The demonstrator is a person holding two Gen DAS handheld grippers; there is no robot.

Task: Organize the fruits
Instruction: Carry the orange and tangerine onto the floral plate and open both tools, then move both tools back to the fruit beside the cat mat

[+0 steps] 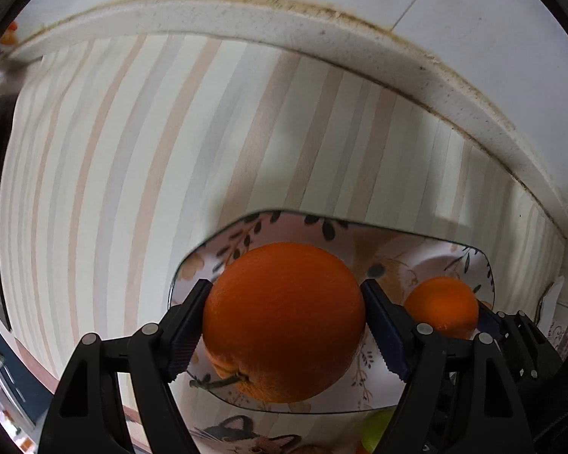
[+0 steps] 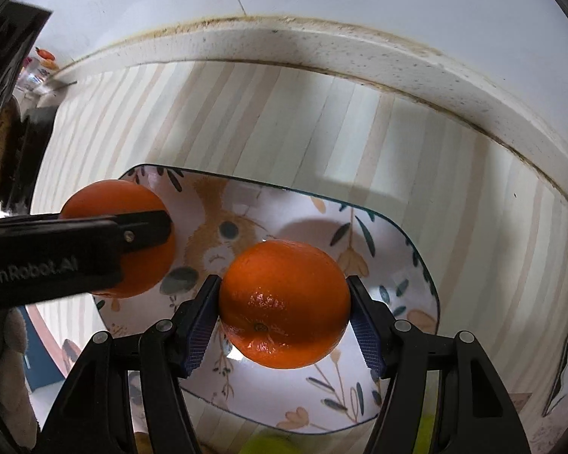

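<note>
My left gripper (image 1: 286,321) is shut on a large orange (image 1: 284,321) with a stem, held over the left part of a square plate (image 1: 246,227) printed with a rabbit and leaves. My right gripper (image 2: 284,310) is shut on a smaller orange (image 2: 284,302) over the same plate (image 2: 390,265). In the right wrist view the left gripper's finger (image 2: 94,242) crosses the large orange (image 2: 140,200) at the plate's left edge. The smaller orange also shows in the left wrist view (image 1: 441,302).
The plate lies on a striped cloth (image 1: 132,151) on a counter with a raised white back edge (image 1: 322,26) against a tiled wall. Yellow-green fruit (image 2: 269,444) lies just in front of the plate. Dark objects (image 2: 7,113) stand at the far left.
</note>
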